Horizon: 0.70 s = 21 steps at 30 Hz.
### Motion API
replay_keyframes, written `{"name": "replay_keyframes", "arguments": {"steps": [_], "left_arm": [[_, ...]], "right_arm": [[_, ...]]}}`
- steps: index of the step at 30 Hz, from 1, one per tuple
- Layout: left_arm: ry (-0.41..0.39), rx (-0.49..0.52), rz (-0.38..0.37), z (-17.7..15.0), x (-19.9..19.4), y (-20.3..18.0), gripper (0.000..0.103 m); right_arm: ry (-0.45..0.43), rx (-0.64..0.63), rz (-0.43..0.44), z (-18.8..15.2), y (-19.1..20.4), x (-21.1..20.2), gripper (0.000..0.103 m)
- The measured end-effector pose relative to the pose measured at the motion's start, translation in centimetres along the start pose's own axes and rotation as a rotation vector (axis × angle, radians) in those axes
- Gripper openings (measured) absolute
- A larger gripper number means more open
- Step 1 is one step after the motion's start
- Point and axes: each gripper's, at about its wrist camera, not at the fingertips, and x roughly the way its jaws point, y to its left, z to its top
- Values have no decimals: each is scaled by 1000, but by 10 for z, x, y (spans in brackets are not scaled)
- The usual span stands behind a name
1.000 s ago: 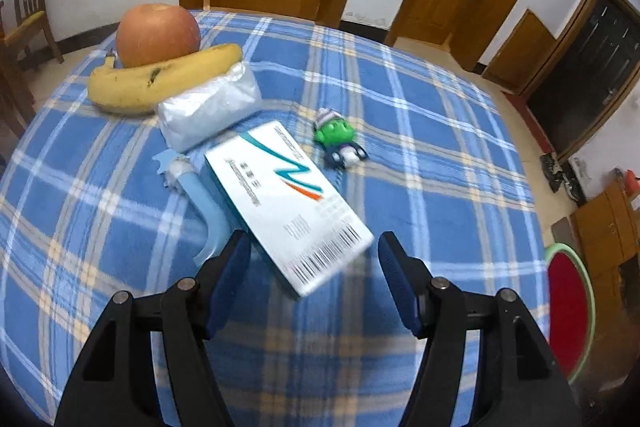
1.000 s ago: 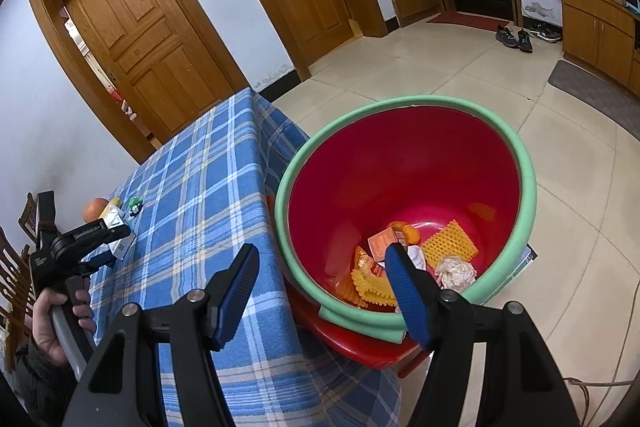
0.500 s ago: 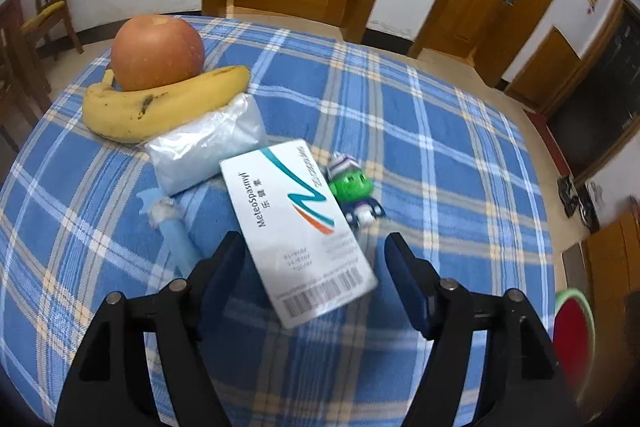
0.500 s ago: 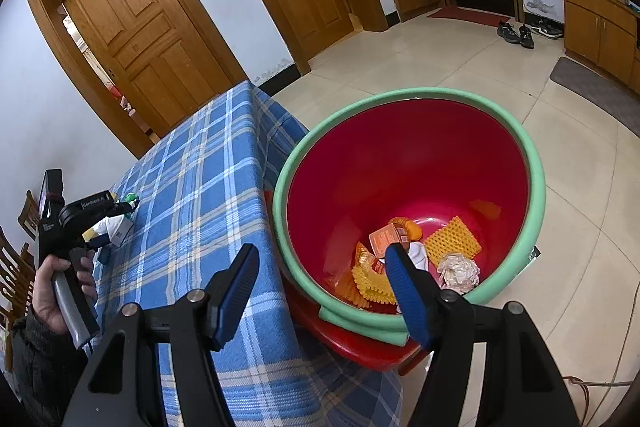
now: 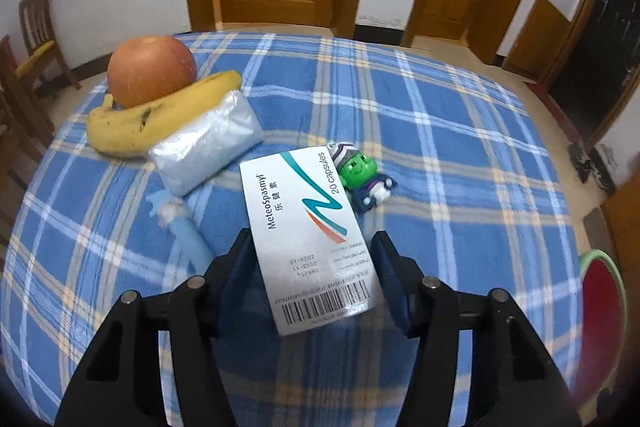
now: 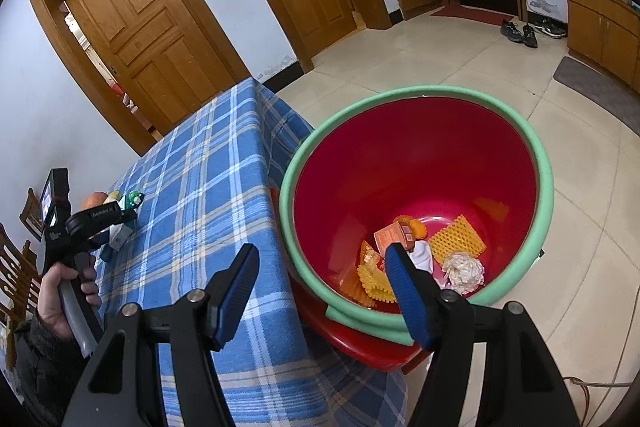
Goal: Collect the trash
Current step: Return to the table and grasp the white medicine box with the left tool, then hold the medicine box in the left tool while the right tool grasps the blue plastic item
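1. Medicine box [image 5: 310, 235]: one white carton, printed "20 capsules", lying between the two blue pads of the left gripper [image 5: 314, 267] above the blue plaid tablecloth [image 5: 460, 155].
2. Left gripper: jaws have just been closing around the box. Left pad touches the box's edge; a narrow gap shows at the right pad, so a firm grip cannot be confirmed.
3. Adjacent items on the cloth, one each: silver foil packet [image 5: 208, 147], banana [image 5: 160, 119], apple [image 5: 151, 70], green toy figure [image 5: 362, 175], pale blue item [image 5: 182, 227] partly behind the left pad.
4. Right gripper [image 6: 320, 279]: jaws stand apart, nothing between them, held over the table edge.
5. Red basin [image 6: 416, 163]: one, green-rimmed, just beside the table, containing several scraps, including crumpled paper [image 6: 464, 269] and yellow mesh [image 6: 458, 241].
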Motion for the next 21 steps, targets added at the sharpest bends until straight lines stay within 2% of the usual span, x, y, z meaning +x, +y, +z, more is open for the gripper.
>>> {"name": "replay_keyframes", "arguments": {"steps": [7,10,15,21], "left_arm": [[6,43,-132,-24,-36,1,59],[-12,59,-158,-32,-53,3,59],[-53,63,-160,-38,-79,21,59],[-109,52,-102,-37,-98,50,59]], "right_arm": [[-11,-21,5,0,11,-8,68],[-11,-31,14,-1,19,-10,68],[-10,-70,45,0,40,-11,68],[5,-132,90,-1,77,-4,68]]}}
